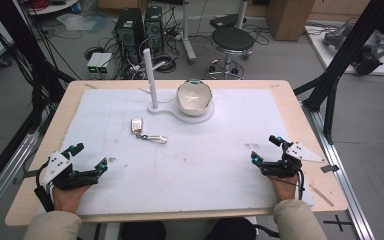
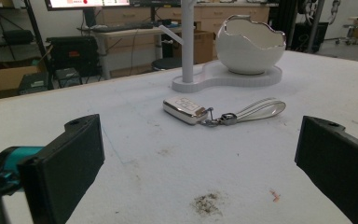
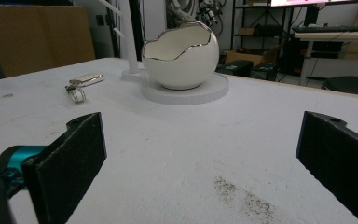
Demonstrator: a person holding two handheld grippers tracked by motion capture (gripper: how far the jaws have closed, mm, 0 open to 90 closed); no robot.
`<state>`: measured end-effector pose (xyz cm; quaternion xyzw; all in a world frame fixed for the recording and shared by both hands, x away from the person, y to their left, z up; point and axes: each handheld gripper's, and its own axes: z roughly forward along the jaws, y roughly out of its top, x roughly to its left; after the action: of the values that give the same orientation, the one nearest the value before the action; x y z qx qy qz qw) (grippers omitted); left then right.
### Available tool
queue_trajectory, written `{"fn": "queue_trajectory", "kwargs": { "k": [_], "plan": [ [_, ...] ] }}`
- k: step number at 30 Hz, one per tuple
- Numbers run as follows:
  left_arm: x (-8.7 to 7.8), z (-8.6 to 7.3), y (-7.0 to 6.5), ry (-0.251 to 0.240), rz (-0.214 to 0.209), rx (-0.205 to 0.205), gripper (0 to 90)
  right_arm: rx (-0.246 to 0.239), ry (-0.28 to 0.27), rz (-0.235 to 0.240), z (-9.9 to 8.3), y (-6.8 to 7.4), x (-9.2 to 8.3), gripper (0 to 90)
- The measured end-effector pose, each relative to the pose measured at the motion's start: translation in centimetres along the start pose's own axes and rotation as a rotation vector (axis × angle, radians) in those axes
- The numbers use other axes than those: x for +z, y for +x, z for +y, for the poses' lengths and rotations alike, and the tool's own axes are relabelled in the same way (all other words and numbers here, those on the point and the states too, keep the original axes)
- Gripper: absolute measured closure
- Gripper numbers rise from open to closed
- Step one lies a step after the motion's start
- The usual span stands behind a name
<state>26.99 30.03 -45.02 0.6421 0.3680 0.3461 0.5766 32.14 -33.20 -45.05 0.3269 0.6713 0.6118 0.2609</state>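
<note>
A white car key fob [image 1: 137, 123] with a silver strap [image 1: 155, 137] lies flat on the white mat, left of centre. Behind it stands a white egg-shaped bowl [image 1: 194, 97] with a jagged silver rim, on a white base [image 1: 206, 116] that also carries an upright white post [image 1: 151, 77]. My left gripper [image 1: 89, 156] rests open near the front left of the table, its jaws wide apart, facing the fob [image 2: 185, 109] and strap [image 2: 256, 110]. My right gripper [image 1: 266, 148] rests open near the front right, facing the bowl [image 3: 181, 56] and the fob [image 3: 86, 79].
The white mat [image 1: 205, 165] covers most of the wooden table [image 1: 300, 125]. Dark smudges mark the mat close to each gripper [image 2: 207, 203] [image 3: 244, 196]. A black stool [image 1: 232, 40] and computer towers [image 1: 137, 30] stand on the floor beyond the far edge.
</note>
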Motion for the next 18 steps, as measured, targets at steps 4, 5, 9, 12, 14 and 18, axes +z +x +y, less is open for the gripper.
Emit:
{"fn": "queue_trajectory", "kwargs": {
  "k": [4, 5, 9, 12, 14, 18],
  "plan": [
    [0.07, 0.03, 0.05, 0.006, -0.003, -0.002, 1.7, -0.001, 0.005, 0.001, 0.0, 0.16, 0.0, 0.7],
    [0.07, 0.03, 0.05, 0.006, -0.003, -0.002, 1.7, -0.001, 0.005, 0.0, 0.0, 0.17, 0.01, 0.7],
    [0.1, 0.02, 0.11, 0.006, -0.003, -0.014, 1.7, -0.001, 0.005, 0.0, 0.01, 0.16, 0.0, 0.6],
    [0.11, 0.02, 0.09, 0.005, -0.004, -0.014, 1.7, -0.002, 0.004, 0.001, 0.01, 0.12, 0.0, 0.7],
    [0.11, 0.03, 0.11, 0.005, -0.005, -0.014, 1.8, -0.001, 0.003, 0.0, 0.0, 0.09, 0.02, 0.7],
    [0.12, 0.06, 0.25, 0.009, -0.016, -0.022, 1.8, 0.002, 0.003, 0.002, 0.0, 0.08, 0.02, 0.6]
  ]
}}
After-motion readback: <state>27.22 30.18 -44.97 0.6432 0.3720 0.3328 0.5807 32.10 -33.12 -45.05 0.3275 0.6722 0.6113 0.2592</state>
